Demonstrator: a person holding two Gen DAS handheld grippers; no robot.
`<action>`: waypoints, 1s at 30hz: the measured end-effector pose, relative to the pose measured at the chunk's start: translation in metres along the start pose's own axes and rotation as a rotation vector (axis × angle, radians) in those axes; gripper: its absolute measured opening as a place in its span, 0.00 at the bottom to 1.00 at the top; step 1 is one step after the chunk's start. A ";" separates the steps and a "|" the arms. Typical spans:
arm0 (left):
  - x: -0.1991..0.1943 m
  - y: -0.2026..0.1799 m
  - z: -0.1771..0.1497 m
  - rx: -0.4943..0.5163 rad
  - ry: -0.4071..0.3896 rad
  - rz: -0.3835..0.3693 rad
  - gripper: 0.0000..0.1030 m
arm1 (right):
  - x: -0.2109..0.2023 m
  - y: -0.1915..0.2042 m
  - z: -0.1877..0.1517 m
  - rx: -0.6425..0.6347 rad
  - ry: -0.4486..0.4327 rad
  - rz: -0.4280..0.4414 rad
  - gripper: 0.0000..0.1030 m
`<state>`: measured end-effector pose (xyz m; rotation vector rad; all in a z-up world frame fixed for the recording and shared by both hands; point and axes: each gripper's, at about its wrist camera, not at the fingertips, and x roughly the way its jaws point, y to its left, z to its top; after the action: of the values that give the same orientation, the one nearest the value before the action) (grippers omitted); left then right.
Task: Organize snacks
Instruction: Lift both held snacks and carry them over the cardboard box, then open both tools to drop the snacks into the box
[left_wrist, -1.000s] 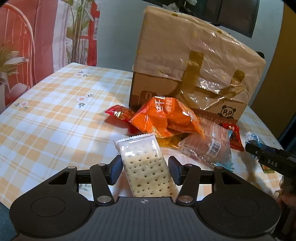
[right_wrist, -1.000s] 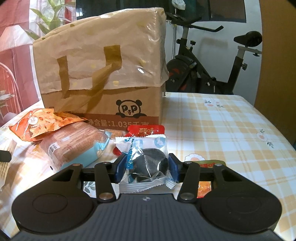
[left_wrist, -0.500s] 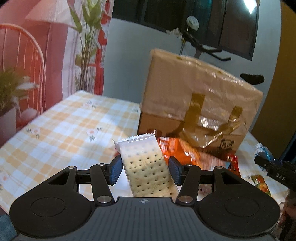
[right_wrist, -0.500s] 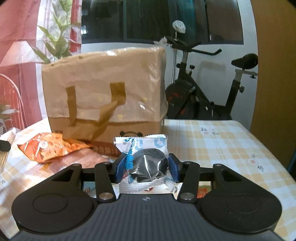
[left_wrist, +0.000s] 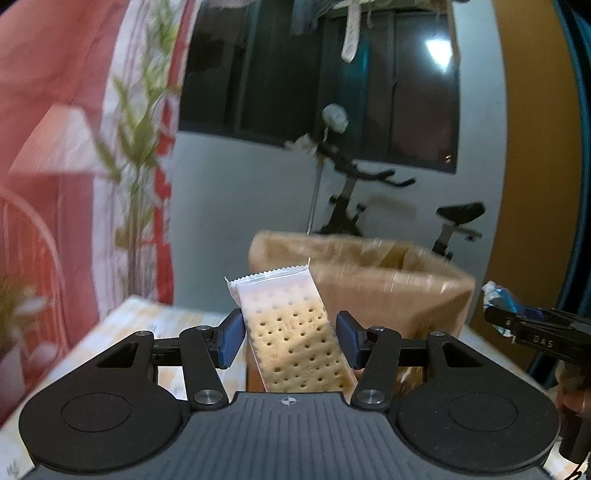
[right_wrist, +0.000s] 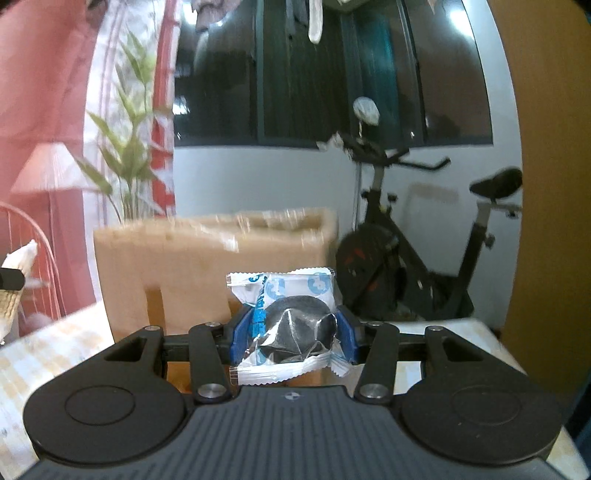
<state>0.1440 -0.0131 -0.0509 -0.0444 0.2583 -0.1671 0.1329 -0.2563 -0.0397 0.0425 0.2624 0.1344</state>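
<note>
In the left wrist view, the left gripper (left_wrist: 290, 338) pinches a clear packet of crackers (left_wrist: 291, 328) between its blue pads (left_wrist: 231, 341); the packet stands nearly upright, its crimped top leaning toward eleven o'clock. The pad at three o'clock seems to meet the packet only low down, and the blur leaves that contact uncertain. Just behind the packet, toward one o'clock, sits a tan bag (left_wrist: 391, 291), blurred, its open mouth showing. At three o'clock the tip of the right gripper (left_wrist: 532, 325) reaches into view with a scrap of blue-and-white wrapper at its end. Beneath the bag, at nine o'clock, a strip of the checked table (left_wrist: 155, 314) shows. Farther off, an exercise bike (left_wrist: 388, 206) stands against a grey wall.

In the right wrist view, the right gripper (right_wrist: 291, 334) is clamped on a wrapped dark round cookie (right_wrist: 295, 325), its pads pressing both sides of the blue-and-white wrapper. Behind it, toward eleven o'clock, stands the bag (right_wrist: 207, 258), and at two o'clock the bike (right_wrist: 413, 258). At nine o'clock the cracker packet's white end (right_wrist: 20, 258) peeks in at the edge.
</note>
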 end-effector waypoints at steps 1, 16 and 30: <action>0.003 -0.001 0.008 0.005 -0.011 -0.009 0.55 | 0.002 -0.001 0.008 0.003 -0.013 0.007 0.49; 0.141 -0.045 0.090 -0.015 0.006 -0.171 0.55 | 0.095 0.010 0.071 -0.004 -0.025 0.076 0.49; 0.197 -0.055 0.071 0.066 0.139 -0.179 0.75 | 0.131 0.007 0.058 0.015 0.086 0.048 0.52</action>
<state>0.3416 -0.0995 -0.0282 0.0099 0.3876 -0.3573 0.2726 -0.2331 -0.0172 0.0579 0.3487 0.1822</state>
